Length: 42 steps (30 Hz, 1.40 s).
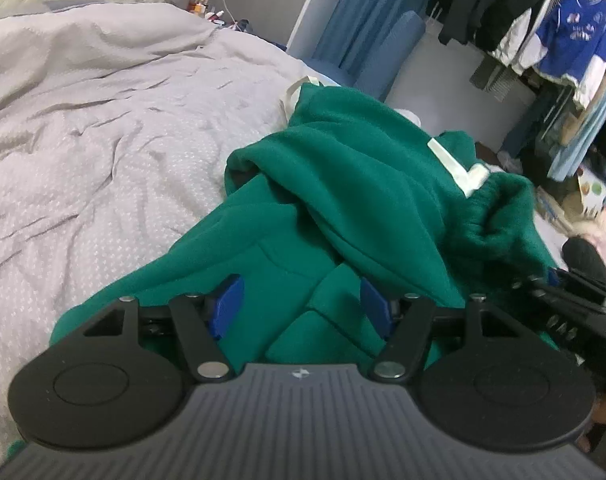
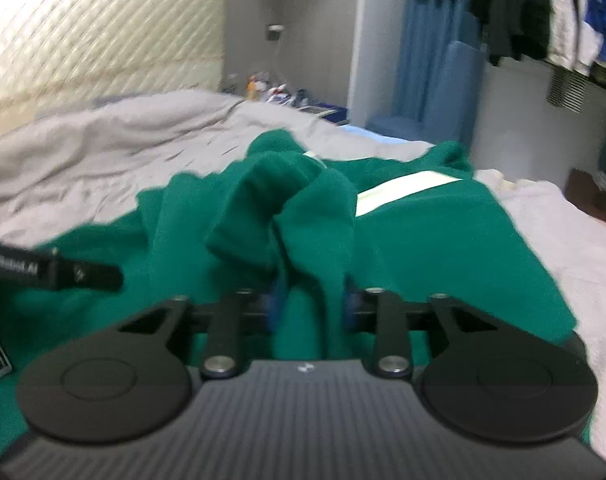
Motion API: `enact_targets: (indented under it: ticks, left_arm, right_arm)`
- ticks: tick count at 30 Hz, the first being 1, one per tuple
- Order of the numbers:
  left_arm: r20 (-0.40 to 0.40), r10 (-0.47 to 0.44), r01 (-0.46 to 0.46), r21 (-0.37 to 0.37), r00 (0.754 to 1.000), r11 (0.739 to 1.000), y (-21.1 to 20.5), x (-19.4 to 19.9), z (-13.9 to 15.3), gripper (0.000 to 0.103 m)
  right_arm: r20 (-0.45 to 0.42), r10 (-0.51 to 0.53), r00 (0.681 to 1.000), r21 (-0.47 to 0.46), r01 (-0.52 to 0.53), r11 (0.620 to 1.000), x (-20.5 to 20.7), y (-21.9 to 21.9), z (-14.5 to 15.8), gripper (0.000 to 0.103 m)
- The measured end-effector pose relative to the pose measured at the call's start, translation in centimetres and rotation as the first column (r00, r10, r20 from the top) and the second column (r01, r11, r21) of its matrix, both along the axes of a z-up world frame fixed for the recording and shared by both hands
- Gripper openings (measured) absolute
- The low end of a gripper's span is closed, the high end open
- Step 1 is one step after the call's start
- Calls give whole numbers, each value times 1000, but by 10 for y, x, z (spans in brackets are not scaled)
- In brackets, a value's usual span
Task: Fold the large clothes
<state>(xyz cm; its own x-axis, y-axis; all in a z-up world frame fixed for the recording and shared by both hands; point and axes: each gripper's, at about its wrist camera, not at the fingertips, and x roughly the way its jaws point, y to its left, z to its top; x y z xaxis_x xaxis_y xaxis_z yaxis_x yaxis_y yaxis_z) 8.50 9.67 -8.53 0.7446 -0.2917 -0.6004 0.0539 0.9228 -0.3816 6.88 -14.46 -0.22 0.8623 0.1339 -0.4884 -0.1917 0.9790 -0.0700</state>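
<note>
Green garment (image 1: 343, 184) bunched on the bed (image 1: 103, 128), spilling toward 2 o'clock. Right hand-held gripper (image 2: 313, 304) pinches a thick fold; left hand-held gripper (image 1: 301, 304) spread, cloth between its pads, not clamped. Risks: right grabs several layers and drags the whole heap; left closes on the wrong fold.

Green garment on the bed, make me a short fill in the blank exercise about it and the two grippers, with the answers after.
1. The green garment lies crumpled on a bed covered in ____ bedding.
2. The stripe on the garment is ____ in colour.
3. The right gripper has a bunched fold of the garment ____ its blue pads.
4. The left gripper has its jaws ____, above the fabric.

Missing words: grey; white; between; open
</note>
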Motion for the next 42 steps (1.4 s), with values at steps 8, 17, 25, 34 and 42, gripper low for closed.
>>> enact_targets:
  ticks: [8,17,25,34,42]
  left_arm:
    - [22,34,-33,-11,999,999,0,-8,6,70]
    - [95,164,-157,-79,982,985,39,-35,33,70]
    - [-21,228,-229,-90,974,969,87,-48,39,71]
    - [-188,174,-183,-28,967,983,74,-32,0,76]
    - [-231,147,-166,-67,962,984,66,-39,-11,79]
  right_arm:
    - [16,-214,977,218,205,954,-37,-59,30,22]
    - [-251,-307,918,359,383,851,-75,-116,16,24]
    - [-400,-247,882,338,393,855,-104,-146,23,68]
    - [-563,-366,741,420,637,646,-118,-201,-11,75]
    - [-612,-322,723,424,643,638,-105,-196,-37,77]
